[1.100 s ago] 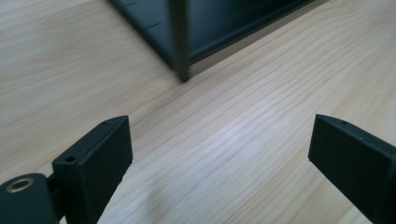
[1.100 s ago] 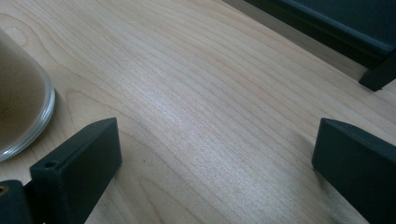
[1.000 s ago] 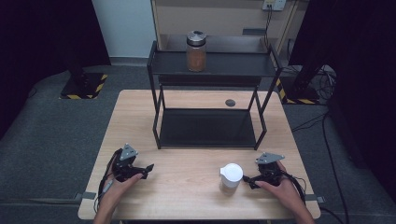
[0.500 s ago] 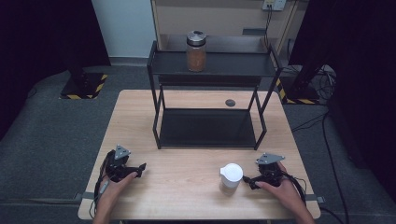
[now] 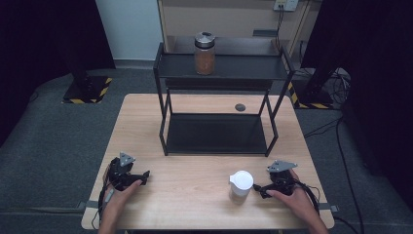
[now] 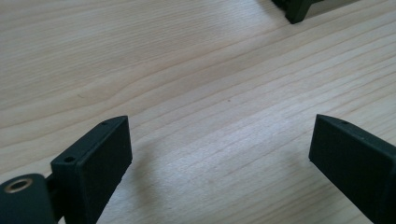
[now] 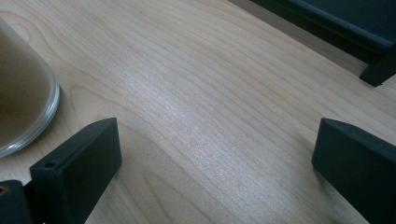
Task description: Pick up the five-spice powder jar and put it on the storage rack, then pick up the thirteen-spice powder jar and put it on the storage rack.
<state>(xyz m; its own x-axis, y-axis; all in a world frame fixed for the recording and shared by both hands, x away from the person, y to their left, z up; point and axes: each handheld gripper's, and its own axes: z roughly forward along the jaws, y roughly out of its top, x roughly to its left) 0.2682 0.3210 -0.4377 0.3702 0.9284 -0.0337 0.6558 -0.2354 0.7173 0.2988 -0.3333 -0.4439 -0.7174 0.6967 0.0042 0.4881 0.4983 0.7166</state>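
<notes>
My left gripper (image 5: 141,176) rests on the wooden table (image 5: 195,165) near its front left corner, held by a hand, with the jaws pointing right. In the left gripper view the left gripper (image 6: 219,126) stands open over bare wood. My right gripper (image 5: 259,188) lies at the front right, jaws pointing left toward a white-lidded jar (image 5: 241,184) just beside it. In the right gripper view the right gripper (image 7: 217,126) is open with nothing between its jaws, and the jar's glass base (image 7: 23,102) sits to the left, outside them.
A black two-level rack (image 5: 216,134) stands mid-table; one rack foot (image 6: 299,9) shows in the left gripper view, the lower shelf edge (image 7: 336,28) in the right. A jar of brown contents (image 5: 204,53) stands on its top shelf. A small dark disc (image 5: 240,107) lies behind the rack.
</notes>
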